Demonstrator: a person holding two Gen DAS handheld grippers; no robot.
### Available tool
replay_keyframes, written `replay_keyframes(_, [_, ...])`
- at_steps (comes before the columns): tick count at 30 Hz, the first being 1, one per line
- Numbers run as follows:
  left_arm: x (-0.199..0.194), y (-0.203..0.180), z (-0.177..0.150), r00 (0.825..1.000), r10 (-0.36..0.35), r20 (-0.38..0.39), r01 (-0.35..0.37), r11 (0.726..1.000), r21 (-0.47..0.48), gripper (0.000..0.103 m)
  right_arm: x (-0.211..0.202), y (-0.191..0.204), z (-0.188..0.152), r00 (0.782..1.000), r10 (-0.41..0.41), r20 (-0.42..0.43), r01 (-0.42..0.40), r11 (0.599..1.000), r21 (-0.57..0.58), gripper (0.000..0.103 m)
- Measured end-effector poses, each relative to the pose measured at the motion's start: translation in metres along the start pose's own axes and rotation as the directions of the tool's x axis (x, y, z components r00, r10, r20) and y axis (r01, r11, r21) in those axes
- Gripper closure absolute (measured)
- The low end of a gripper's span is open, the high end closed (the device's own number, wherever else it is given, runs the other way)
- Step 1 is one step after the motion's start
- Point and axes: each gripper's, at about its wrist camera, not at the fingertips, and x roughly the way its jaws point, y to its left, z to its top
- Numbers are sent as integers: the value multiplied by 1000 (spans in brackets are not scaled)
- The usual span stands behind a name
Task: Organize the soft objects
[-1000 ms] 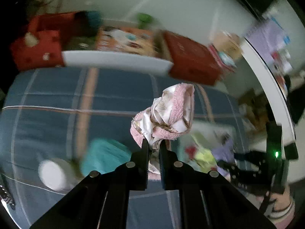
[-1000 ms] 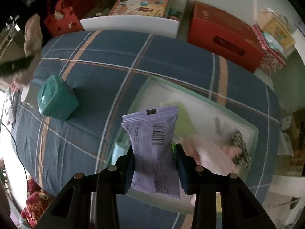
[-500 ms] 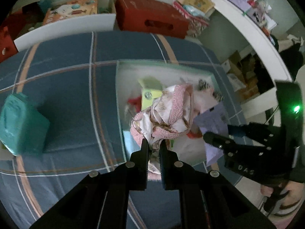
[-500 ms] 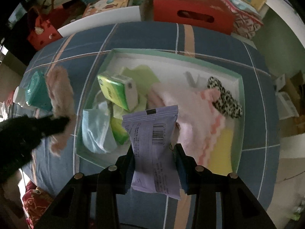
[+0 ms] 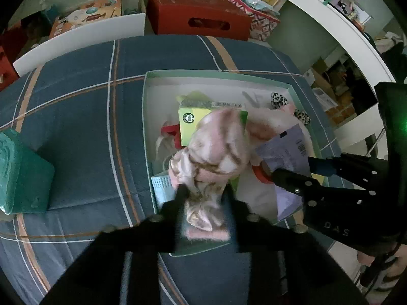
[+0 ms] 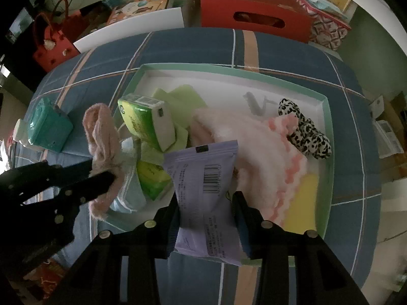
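Note:
My left gripper point(image 5: 204, 193) hangs over the near left corner of the green-rimmed white tray point(image 5: 146, 117). Its jaws are opening, and the crumpled pink-and-white cloth point(image 5: 218, 147) sits loose and blurred between them. The right wrist view shows that cloth point(image 6: 101, 132) bunched at the left gripper point(image 6: 101, 171) above the tray rim point(image 6: 229, 70). My right gripper point(image 6: 207, 203) is shut on a lilac packet point(image 6: 203, 178) with a barcode, held above the tray's near side. The left wrist view shows the same packet point(image 5: 285, 150) at the right gripper point(image 5: 269, 170).
The tray holds a green tissue pack point(image 6: 147, 122), a fluffy pink cloth point(image 6: 254, 147), a leopard-print scrunchie point(image 6: 305, 129) and yellow-green cloths. A teal pack point(image 5: 23, 175) lies on the blue plaid bed left of the tray. A red box point(image 5: 195, 15) and toy boxes stand beyond the bed.
Both grippers came over the tray from the bed side. The left jaws, shut on the pink cloth before, have spread apart and the cloth sags between them. The right still grips the packet.

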Motion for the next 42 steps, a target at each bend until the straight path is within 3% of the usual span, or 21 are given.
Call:
replay_keyframes(1, [-2,0,0,1000,-1,4,1,1000,-2,57,1,0,1,1000,-3,0,3,1000,0,61])
replay_keyframes(6, [-11,5,-5,1000,15,17,-14,1000,-18,47,-2,-1,0,1000,-11,1,11,1000,14,57])
replay_keyframes(7, [-15,7,-7,1000,21,21,-21,999,-29,43,-3,-1,0,1000,-13,1,13,1000,14,52])
replay_keyframes(8, [-17,10,-9,999,27,27,-26,999,-38,41,-5,0,-2,1000,-18,5,18,1000,16,40])
replay_keyframes(10, [-23,16,-15,998,45,43,-42,997,-60,28,-8,1,-3,1000,-27,15,27,999,20,28])
replay_keyframes(12, [-29,25,-24,995,75,59,-69,994,-86,17,-12,2,-8,999,-38,21,37,999,29,22])
replay_keyframes(13, [-32,29,-29,993,93,69,-85,991,-101,13,-14,4,-10,999,-41,25,40,999,31,15])
replay_keyframes(16, [-42,45,-45,983,155,95,-142,980,-137,12,-21,14,-21,998,-43,46,42,999,27,2])
replay_keyframes(27, [-75,83,-102,946,289,151,-251,940,-230,8,-28,70,-67,990,-31,138,23,998,55,1])
replay_keyframes(36, [-91,99,-130,892,413,184,-368,899,-237,8,-23,95,-91,975,-78,210,52,990,128,1])
replay_keyframes(42, [-90,102,-141,866,460,195,-413,878,-241,8,-23,99,-96,963,-112,246,73,985,159,1])
